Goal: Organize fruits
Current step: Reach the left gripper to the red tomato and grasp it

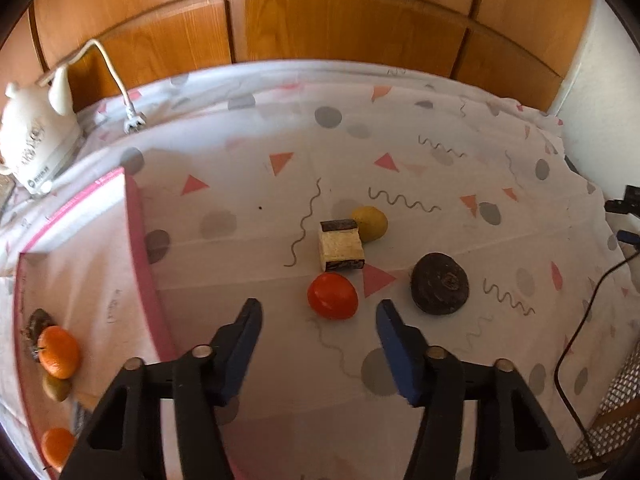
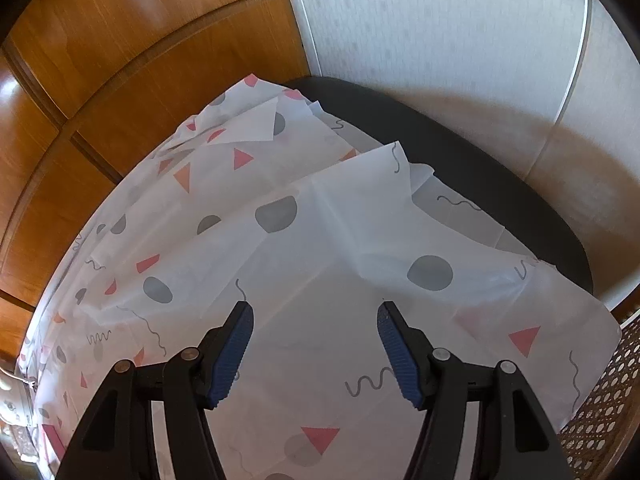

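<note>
In the left wrist view a red-orange tomato-like fruit (image 1: 332, 295) lies on the patterned cloth (image 1: 240, 184). My left gripper (image 1: 319, 310) hangs just in front of it, open, nothing between its blue pads. Beyond the fruit lie a cream and brown cake block (image 1: 340, 249), a yellow lemon (image 1: 370, 223) and a dark round piece (image 1: 440, 289). At the left a pink-edged box (image 1: 138, 248) holds an orange (image 1: 59, 349), a second orange (image 1: 58, 448) and some brownish fruit (image 1: 56, 387). In the right wrist view my right gripper (image 2: 316, 316) is open over bare cloth (image 2: 320, 264).
A white kettle (image 1: 34, 136) with its cord and plug (image 1: 134, 122) stands at the far left. Wooden panelling (image 1: 320, 20) runs behind the table. A black cable (image 1: 580, 320) hangs at the right edge. A dark tabletop (image 2: 460, 160) shows beyond the cloth, and a woven cane surface (image 2: 604, 420) lies at the right.
</note>
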